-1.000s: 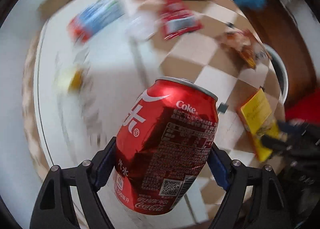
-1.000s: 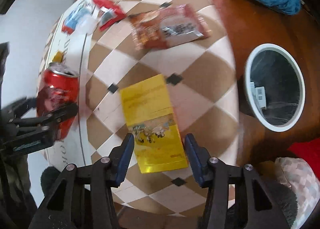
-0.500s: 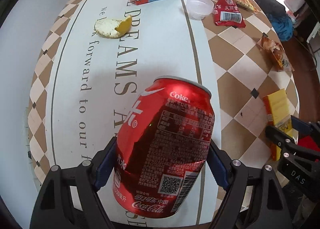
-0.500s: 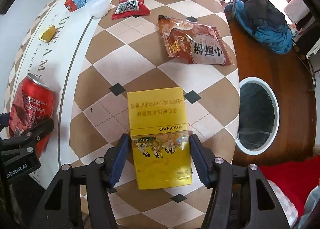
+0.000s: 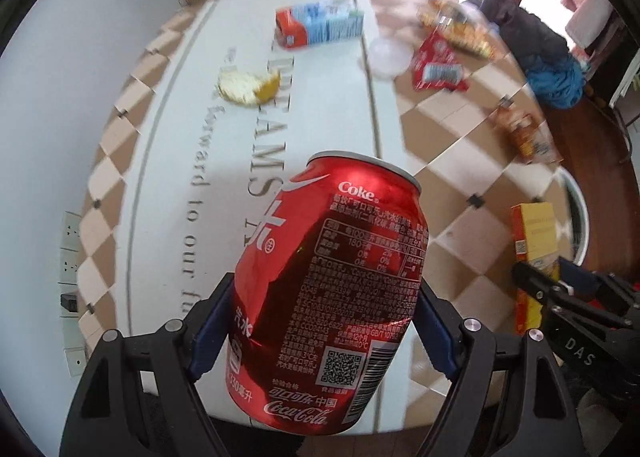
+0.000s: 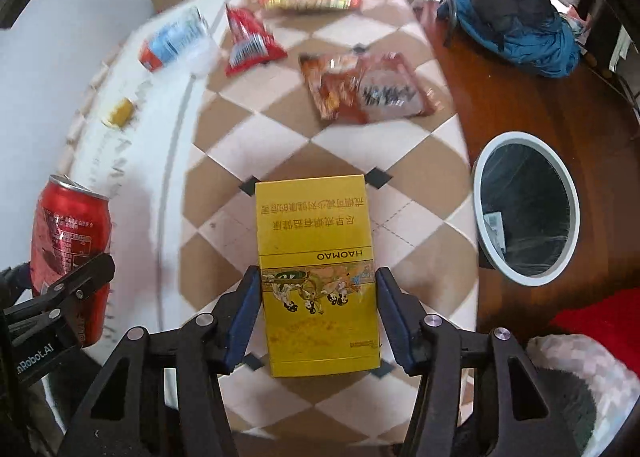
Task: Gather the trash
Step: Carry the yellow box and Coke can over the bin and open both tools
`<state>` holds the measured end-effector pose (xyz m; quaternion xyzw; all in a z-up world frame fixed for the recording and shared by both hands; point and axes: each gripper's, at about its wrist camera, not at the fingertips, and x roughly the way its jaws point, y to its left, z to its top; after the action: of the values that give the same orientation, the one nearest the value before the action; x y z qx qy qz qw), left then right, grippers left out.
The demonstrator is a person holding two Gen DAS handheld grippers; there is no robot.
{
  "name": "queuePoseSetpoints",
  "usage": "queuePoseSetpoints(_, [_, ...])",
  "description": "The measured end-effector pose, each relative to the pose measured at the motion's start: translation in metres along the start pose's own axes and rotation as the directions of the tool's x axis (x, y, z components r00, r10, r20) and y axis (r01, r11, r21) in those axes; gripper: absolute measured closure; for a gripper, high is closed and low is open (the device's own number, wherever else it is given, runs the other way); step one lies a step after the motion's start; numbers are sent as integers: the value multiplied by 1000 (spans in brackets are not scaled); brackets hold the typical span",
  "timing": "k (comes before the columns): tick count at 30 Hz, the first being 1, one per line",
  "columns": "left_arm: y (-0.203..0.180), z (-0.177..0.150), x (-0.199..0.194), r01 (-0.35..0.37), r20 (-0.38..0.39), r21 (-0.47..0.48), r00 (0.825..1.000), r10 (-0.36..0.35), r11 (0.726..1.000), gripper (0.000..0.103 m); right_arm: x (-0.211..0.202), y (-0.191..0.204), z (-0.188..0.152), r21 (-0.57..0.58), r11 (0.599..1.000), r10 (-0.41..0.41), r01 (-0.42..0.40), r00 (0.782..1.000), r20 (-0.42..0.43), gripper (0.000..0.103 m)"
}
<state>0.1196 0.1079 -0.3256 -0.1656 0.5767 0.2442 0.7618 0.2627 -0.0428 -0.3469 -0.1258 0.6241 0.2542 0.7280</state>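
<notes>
Checkered brown-and-white bench [image 6: 256,129] carries scattered snack wrappers, with a white-rimmed round bin [image 6: 526,209] just beside its edge. Left gripper [image 5: 326,321] has its fingers clamped on a dented red cola can [image 5: 328,289]; right gripper [image 6: 318,317] has its fingers closed on a flat yellow cardboard box [image 6: 316,273]. Both items look lifted, so carrying to the bin seems the step; next, each must hang over the opening before release. Only the right view shows the bin's dark liner; only the left shows a yellow fruit peel [image 5: 248,87] clearly.

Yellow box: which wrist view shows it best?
The right wrist view: the yellow box sits centred, front face readable, between the right gripper fingers. The left wrist view shows only the yellow box's narrow, partly hidden side.
</notes>
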Motion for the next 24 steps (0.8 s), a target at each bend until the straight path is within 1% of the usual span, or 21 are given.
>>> queuePoseSetpoints(2, [-4,-2,-22,0,34,-4,999,0,1000,23,-17,-7,-3,18,1000,24,-25,999,31,45])
queuePoseSetpoints(5, [-18,-2,-57,38,85,-7,996,-38,999,23,-58,-26,-4,44,997,63,-68,992,112,44])
queuePoseSetpoints(6, [-29,6,-57,48,97,-1,994,-47,999,23,-72,-33,-4,53,995,75,-83,988,139,44])
queuePoseSetpoints(7, [-37,8,-65,60,113,7,992,-61,998,23,-81,-39,-4,59,994,82,-92,984,156,44])
queuePoseSetpoints(9, [-56,17,-84,92,146,32,985,-96,995,23,-110,-60,-5,82,990,94,-113,973,210,44])
queuePoseSetpoints(11, [-79,29,-100,131,169,60,976,-140,990,23,-130,-79,-3,103,987,99,-127,964,247,44])
queuePoseSetpoints(12, [-87,34,-102,148,175,70,972,-158,986,23,-142,-92,-3,121,984,96,-133,959,268,44])
queuePoseSetpoints(15, [-131,52,-117,217,190,118,953,-236,969,23,-166,-134,-5,175,975,79,-139,947,312,44])
queuePoseSetpoints(17, [-162,63,-116,260,178,146,942,-284,955,23,-178,-165,-7,211,969,50,-125,942,331,44])
queuePoseSetpoints(18, [-181,71,-112,283,161,163,938,-308,945,23,-181,-185,-6,235,965,29,-112,942,333,44])
queuePoseSetpoints(20, [-215,84,-101,333,119,183,926,-357,925,23,-180,-213,-7,264,961,-5,-86,945,326,44])
queuePoseSetpoints(21, [-232,91,-93,355,92,192,922,-377,915,23,-175,-235,-6,288,956,-37,-57,950,311,44])
queuePoseSetpoints(23, [-273,105,-66,416,8,202,905,-426,887,23,-162,-268,-5,325,945,-64,-30,960,274,44])
queuePoseSetpoints(24, [-289,110,-54,430,-22,205,900,-436,879,22,-155,-281,-4,338,941,-71,-20,964,256,44])
